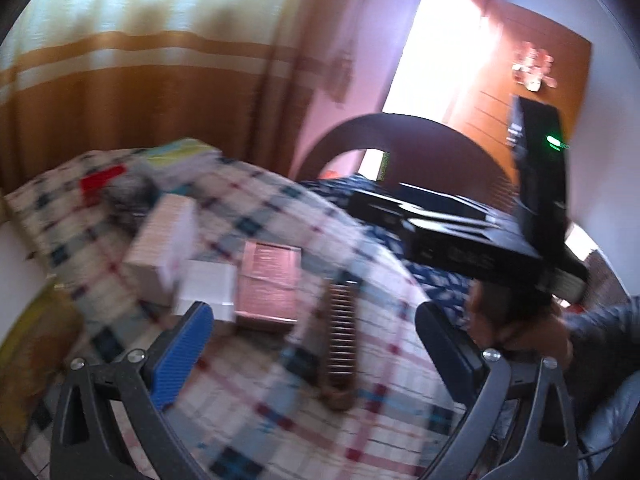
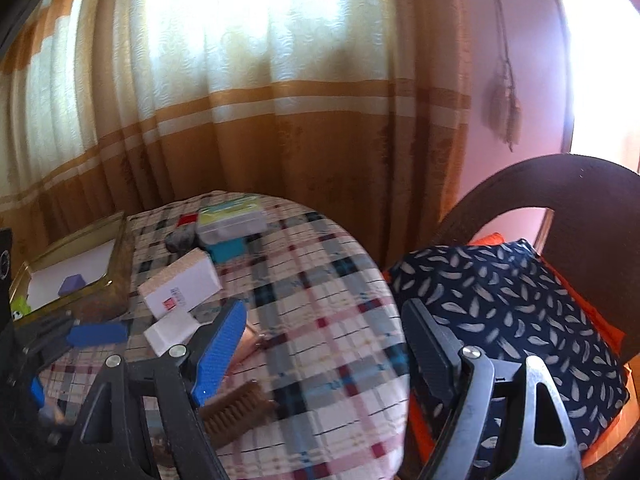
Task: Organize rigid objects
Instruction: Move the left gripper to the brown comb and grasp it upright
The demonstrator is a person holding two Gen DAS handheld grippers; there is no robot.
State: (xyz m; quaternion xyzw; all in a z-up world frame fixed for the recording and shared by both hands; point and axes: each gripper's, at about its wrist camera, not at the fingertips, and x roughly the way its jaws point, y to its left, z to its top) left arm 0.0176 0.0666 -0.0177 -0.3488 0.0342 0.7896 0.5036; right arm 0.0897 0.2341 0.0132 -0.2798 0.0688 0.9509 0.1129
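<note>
A round table with a plaid cloth holds several boxes. In the left wrist view, blurred, a pink box, a small white box, a larger white box and a ridged brown brush lie ahead of my open, empty left gripper. My right gripper is open and empty above the table's right edge; its body shows at right. The brush, the white boxes and a lidded plastic box lie to its left.
A gold tray with a white sheet and a purple block sits at the table's far left. A chair with a dark arched back and a navy patterned cushion stands right of the table. Curtains hang behind.
</note>
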